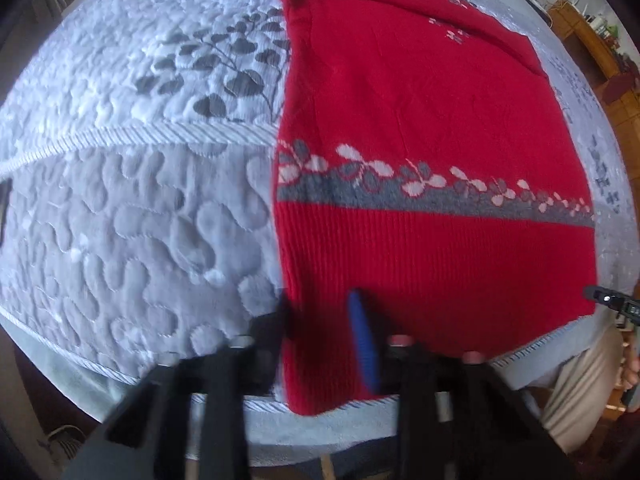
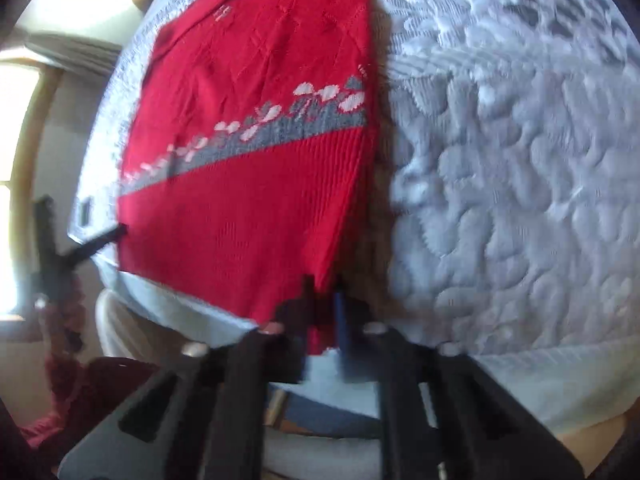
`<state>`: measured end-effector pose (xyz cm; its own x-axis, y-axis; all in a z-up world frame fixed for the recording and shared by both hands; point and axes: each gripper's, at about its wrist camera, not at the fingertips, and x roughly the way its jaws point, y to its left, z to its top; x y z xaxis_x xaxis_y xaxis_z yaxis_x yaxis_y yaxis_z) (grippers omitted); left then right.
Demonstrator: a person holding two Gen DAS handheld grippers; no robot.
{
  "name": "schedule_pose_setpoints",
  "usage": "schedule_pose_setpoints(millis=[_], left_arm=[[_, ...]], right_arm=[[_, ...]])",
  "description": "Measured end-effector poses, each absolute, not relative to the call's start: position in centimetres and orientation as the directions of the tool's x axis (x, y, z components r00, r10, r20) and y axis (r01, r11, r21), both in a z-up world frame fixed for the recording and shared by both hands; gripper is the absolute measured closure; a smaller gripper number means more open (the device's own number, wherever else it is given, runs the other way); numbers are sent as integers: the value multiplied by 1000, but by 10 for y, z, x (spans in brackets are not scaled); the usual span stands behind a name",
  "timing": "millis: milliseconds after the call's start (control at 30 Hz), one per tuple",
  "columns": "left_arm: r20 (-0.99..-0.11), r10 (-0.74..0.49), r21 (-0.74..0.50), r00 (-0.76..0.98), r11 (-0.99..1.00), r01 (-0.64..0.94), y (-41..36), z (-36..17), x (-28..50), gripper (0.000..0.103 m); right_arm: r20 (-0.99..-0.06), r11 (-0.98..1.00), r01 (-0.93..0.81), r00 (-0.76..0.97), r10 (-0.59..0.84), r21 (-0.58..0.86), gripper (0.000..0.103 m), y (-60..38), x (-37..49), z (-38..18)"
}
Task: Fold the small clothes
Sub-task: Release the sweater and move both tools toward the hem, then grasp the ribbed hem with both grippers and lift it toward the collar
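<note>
A red knit sweater (image 1: 420, 112) with a grey band of pale flowers lies flat on the quilted bedspread (image 1: 140, 220). My left gripper (image 1: 320, 308) straddles the sweater's near left hem corner, jaws a little apart, with red fabric between the black finger and the blue finger (image 1: 362, 340). In the right wrist view the same sweater (image 2: 248, 128) lies ahead, and my right gripper (image 2: 322, 296) is shut on its near right hem corner, red fabric pinched between the fingers. The right gripper also shows at the left wrist view's right edge (image 1: 612, 304).
The bedspread's corded front edge (image 1: 360, 402) runs just under the grippers, with floor below. A wooden shelf (image 1: 592, 40) stands beyond the bed at the far right. A window (image 2: 16, 128) and dark red cloth (image 2: 60, 408) sit at the left of the right wrist view.
</note>
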<state>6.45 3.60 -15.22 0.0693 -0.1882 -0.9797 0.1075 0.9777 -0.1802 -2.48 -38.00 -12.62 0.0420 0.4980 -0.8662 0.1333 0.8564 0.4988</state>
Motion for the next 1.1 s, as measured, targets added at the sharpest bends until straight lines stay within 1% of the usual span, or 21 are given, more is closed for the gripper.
schedule_pose_setpoints(millis=[33,67,200,233,300,367,467,533,600,633,700,767,800,833,867,900,933,1000,1067,1100], left_arm=[[-973,-220,-215,68,974,78,39,-151,63,97],[-974,-211,-206,81,976,65,42,-148,59,97],[-964,-224,-213,144,973,88,54,-119,38,97],[-961,-227,-214,158,972,97,68,-109,32,97],[-960,-222,-207,170,973,103,73,-101,26,97],[-971,-187,-176,145,980,90,81,-115,25,97],[-979,-177,-171,98,983,59,91,-146,30,97],[-978,-174,-168,114,984,61,90,-147,29,97],[-977,-171,-160,129,983,93,86,-141,26,95],[-978,-162,-149,129,983,103,84,-139,25,89],[-977,-179,-166,117,980,110,82,-136,24,83],[-976,-187,-175,113,978,110,77,-135,19,74],[-974,-193,-179,117,977,115,78,-133,16,71],[-973,-196,-182,122,976,119,78,-132,11,67],[-973,-199,-184,120,975,120,79,-132,10,64],[-973,-200,-186,116,975,118,81,-133,8,63],[-974,-198,-185,113,976,118,77,-134,6,62],[-975,-195,-182,105,975,124,71,-136,2,58],[-974,-203,-188,99,973,137,62,-144,10,49],[-975,-201,-186,96,972,141,61,-145,10,48]], right_arm=[[-851,840,143,56,522,524,97,-382,-26,-123],[-853,842,138,65,517,521,97,-382,-27,-118],[-840,836,100,122,528,540,97,-381,-35,-88],[-839,838,81,137,527,540,97,-381,-38,-78],[-855,857,59,134,502,512,97,-381,-43,-72],[-893,893,64,97,439,446,98,-379,-43,-82],[-911,906,98,25,411,412,98,-379,-44,-114],[-920,915,103,12,392,391,98,-374,-43,-127],[-915,909,104,24,403,403,98,-374,-44,-126],[-910,904,105,31,414,415,97,-374,-43,-123],[-899,892,112,37,436,438,97,-379,-42,-122],[-888,881,114,48,458,460,96,-384,-41,-117],[-885,878,111,51,463,465,95,-387,-44,-117],[-885,878,107,52,464,466,90,-385,-42,-117],[-891,885,101,50,451,454,88,-387,-42,-115],[-898,893,97,52,436,439,83,-388,-41,-113],[-900,895,97,54,433,436,73,-387,-42,-113],[-893,887,99,59,446,450,71,-392,-43,-110],[-895,889,102,51,444,447,66,-391,-43,-111],[-897,891,102,49,440,443,65,-392,-45,-112]])
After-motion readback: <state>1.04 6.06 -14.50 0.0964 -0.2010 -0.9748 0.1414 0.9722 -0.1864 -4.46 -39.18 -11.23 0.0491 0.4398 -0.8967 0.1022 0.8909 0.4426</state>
